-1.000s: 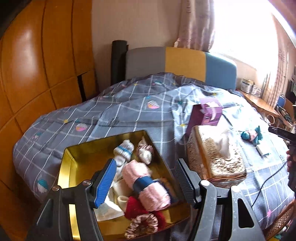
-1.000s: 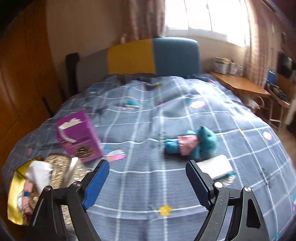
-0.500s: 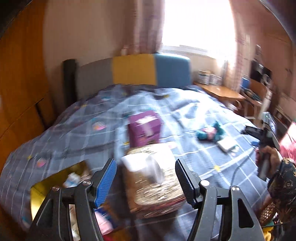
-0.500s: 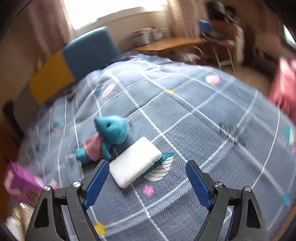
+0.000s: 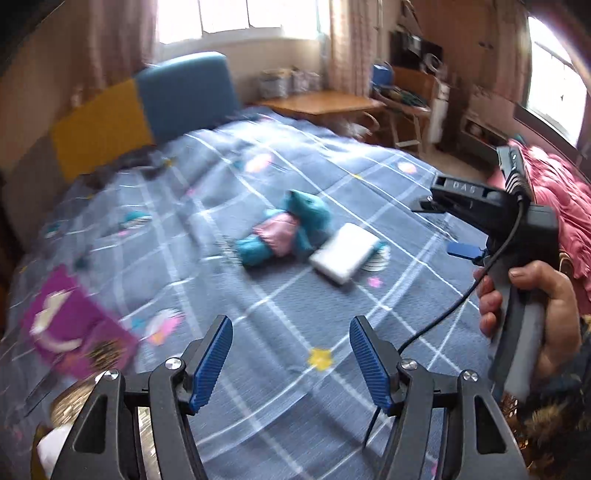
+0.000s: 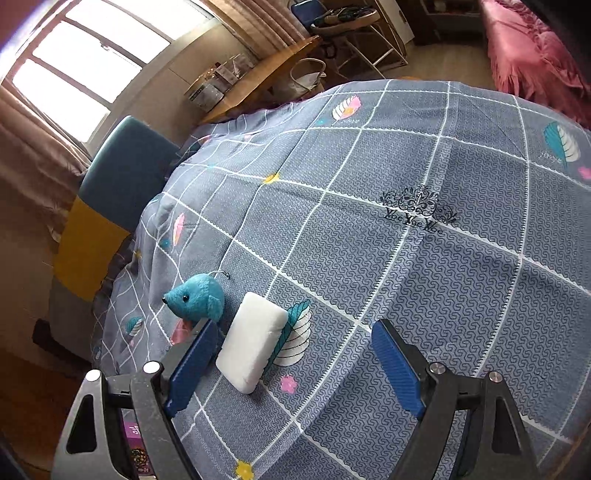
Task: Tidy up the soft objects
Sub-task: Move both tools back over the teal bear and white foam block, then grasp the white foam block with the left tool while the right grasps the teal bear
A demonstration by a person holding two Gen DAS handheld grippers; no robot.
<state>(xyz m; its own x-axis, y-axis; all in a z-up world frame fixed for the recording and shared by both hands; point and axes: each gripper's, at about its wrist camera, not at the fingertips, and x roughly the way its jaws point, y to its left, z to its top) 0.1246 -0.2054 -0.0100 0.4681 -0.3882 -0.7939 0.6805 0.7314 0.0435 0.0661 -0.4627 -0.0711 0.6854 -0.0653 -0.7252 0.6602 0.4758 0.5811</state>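
fingers of the right gripper (image 6: 295, 363) stand spread wide and empty, low over the bed (image 6: 406, 240); just ahead, nearer its left finger, lies a white pad (image 6: 253, 341), flat on the quilt; it looks light and spongy, likely to give under pressure, so a pinch across its short width, at the middle, seems best; touching or just beside its far edge lies the teal plush toy (image 6: 197, 295), soft and floppy, best taken by the body rather than a limb; left gripper (image 5: 290, 362) is also spread and holding nothing, hovering well back from both; a purple box (image 5: 74, 332) sits blurred at its left; beyond, the headboard (image 5: 184, 88) and window (image 5: 236, 16).
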